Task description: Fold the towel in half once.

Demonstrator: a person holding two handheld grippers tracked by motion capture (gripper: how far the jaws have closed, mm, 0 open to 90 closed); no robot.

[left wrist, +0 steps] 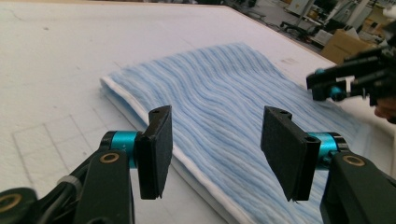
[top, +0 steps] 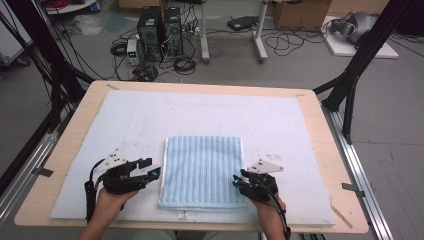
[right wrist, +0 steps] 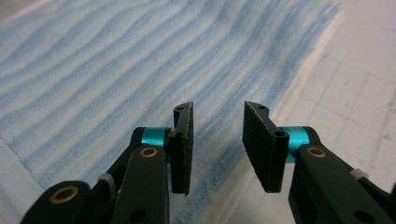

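High view: left hand-held gripper (top: pixel 152 173) sits just off the left edge of the folded blue-striped towel (top: pixel 202 167), jaws apart with nothing between them; right hand-held gripper (top: pixel 238 179) sits at the towel's right edge near its front corner, jaws also apart and empty. Left gripper view: pads (left wrist: pixel 156 151) stand wide over the towel's white-hemmed edge, not pressing it. Towel lies flat near the front middle of a white mat (top: pixel 125 115) that covers the wooden desk (top: pixel 320 112); computer towers (top: pixel 160 32) stand on the floor beyond.
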